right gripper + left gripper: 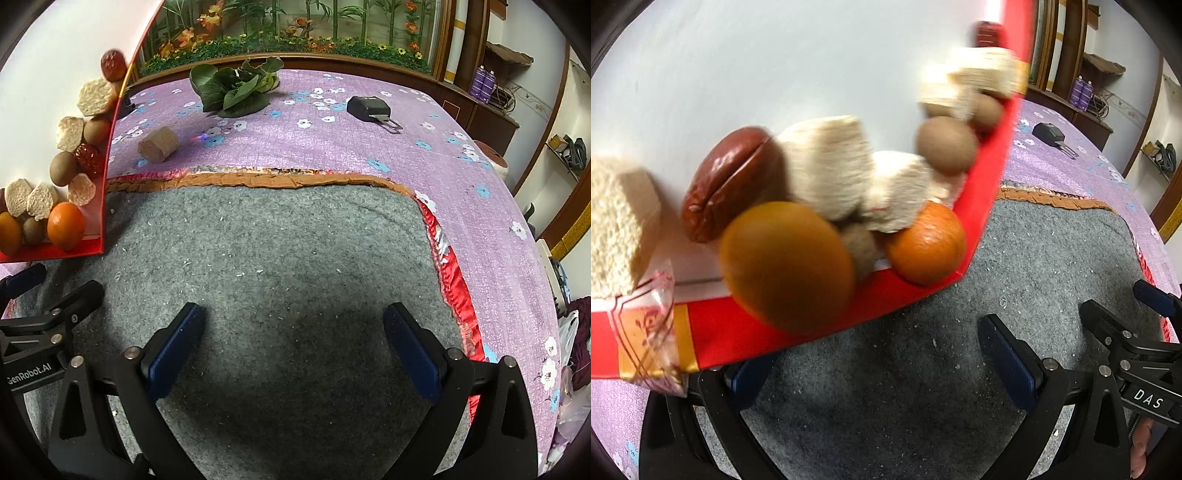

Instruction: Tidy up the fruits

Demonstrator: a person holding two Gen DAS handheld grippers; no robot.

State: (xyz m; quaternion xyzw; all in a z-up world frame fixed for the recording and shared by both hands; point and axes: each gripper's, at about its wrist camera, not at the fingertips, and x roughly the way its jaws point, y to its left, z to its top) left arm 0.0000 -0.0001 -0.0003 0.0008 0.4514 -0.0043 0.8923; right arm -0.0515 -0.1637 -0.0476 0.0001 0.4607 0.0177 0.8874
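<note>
A red-rimmed tray (96,206) with a white floor is tilted up at the far left, its low corner over the grey mat (280,280). The fruits and snacks have slid into that corner and along the right rim. In the right wrist view I count two oranges (65,226), four puffed rice cakes (40,201) low down and two more higher up, two red dates (88,159), and about four brown round fruits (63,168); blur in the left wrist view makes an exact count uncertain. That view also shows a larger rice cake block (617,225) and a clear wrapper (650,332) at the tray's left edge.

The left hand-held gripper (882,365) has one finger under the tray's red rim and the other well clear of it, so I cannot tell if it grips the tray. The right hand-held gripper (293,343) is spread wide over the bare mat, holding nothing.

Beyond the mat, on the purple flowered surface (332,147), lie one rice cake roll (158,147), one bunch of leafy greens (236,88) and one black plug (369,107), all well apart. Nothing lies between the right hand-held gripper and the tray.
</note>
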